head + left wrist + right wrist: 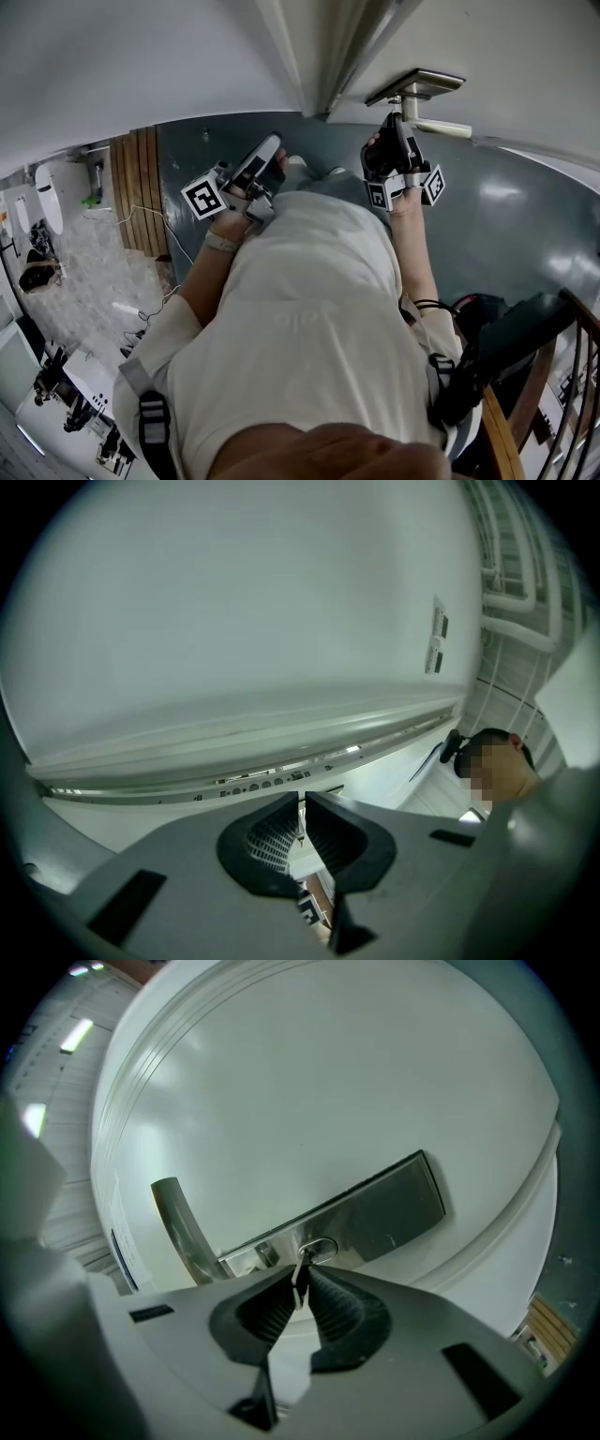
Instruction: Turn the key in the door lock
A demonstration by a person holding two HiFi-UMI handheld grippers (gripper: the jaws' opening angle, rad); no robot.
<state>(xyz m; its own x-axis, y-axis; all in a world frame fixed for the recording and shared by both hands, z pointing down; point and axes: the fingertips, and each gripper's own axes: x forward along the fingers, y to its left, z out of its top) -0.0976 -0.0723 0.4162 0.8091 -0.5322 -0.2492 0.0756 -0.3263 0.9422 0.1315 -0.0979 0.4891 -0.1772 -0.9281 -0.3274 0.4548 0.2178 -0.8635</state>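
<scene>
The metal lock plate (375, 1208) sits on the white door (309, 1101), with the lever handle (178, 1227) to its left and the keyhole cylinder (321, 1248) low on the plate. A small key (302, 1265) sticks out of the cylinder, and my right gripper (301, 1288) is shut on its head. In the head view the right gripper (394, 120) reaches up to the handle and plate (417, 86). My left gripper (270, 148) is held off to the left, away from the lock. In its own view the left gripper (302, 808) is shut with nothing between its pads, facing the white door surface.
The door's edge (314, 56) runs down between the two grippers. Below lie a dark grey floor (506, 216), a wooden strip (141, 187) at left, and a stair railing (562, 375) with a black bag (497, 342) at lower right. A person (497, 761) shows in the left gripper view.
</scene>
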